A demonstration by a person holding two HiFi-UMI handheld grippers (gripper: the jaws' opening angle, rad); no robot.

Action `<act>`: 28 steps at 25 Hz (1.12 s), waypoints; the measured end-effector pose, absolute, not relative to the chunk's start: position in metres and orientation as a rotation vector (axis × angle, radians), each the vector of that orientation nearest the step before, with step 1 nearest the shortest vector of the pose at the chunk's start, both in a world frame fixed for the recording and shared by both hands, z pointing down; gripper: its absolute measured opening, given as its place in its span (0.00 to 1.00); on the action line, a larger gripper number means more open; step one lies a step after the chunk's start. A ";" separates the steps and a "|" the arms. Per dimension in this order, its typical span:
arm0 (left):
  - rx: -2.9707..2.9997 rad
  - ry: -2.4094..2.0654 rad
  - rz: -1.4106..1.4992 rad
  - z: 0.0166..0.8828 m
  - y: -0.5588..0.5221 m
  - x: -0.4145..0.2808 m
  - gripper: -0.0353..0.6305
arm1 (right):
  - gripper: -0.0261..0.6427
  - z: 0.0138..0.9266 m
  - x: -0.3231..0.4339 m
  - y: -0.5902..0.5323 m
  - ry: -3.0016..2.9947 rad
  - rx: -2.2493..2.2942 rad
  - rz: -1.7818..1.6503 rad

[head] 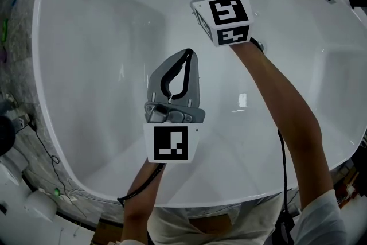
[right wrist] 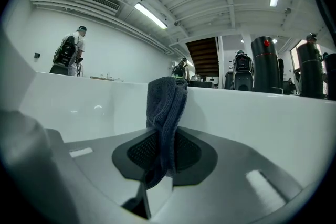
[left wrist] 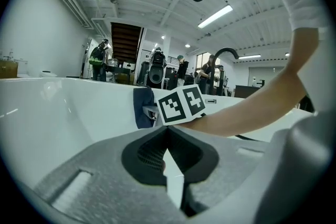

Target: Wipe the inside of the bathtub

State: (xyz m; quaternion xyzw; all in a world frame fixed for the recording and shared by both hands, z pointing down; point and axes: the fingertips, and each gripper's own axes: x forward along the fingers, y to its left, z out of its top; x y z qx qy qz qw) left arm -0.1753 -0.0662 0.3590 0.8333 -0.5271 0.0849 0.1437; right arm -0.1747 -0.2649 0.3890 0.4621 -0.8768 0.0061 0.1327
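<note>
pinching a dark cloth (right wrist: 166, 107) mid-fold, right gripper (right wrist: 163, 139) holds it by the bathtub (head: 86, 66) far wall. soft, light, probably bunches. left gripper (head: 188, 54) closed, empty, over the basin.

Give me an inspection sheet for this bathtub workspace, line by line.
Surface: white bathtub interior, bare and glossy.
Job's things: dark cloth, pinched in the right gripper, near the far wall.
Clutter: nothing seen.
Grippers: left gripper shut, empty; right gripper shut on the cloth.
Cables: black cable along the right arm.
Surroundings: people standing beyond the rim.
</note>
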 end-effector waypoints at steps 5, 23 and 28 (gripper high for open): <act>2.368 -1.536 0.212 0.353 -0.074 -0.166 0.05 | 0.13 0.384 -0.147 -0.265 -2.523 1.379 0.033; 2.397 -1.460 0.261 0.345 -0.081 -0.102 0.05 | 0.13 0.394 -0.059 -0.257 -2.434 1.422 0.036; 2.414 -1.420 0.258 0.340 -0.080 -0.083 0.05 | 0.13 0.394 -0.029 -0.254 -2.371 1.455 0.048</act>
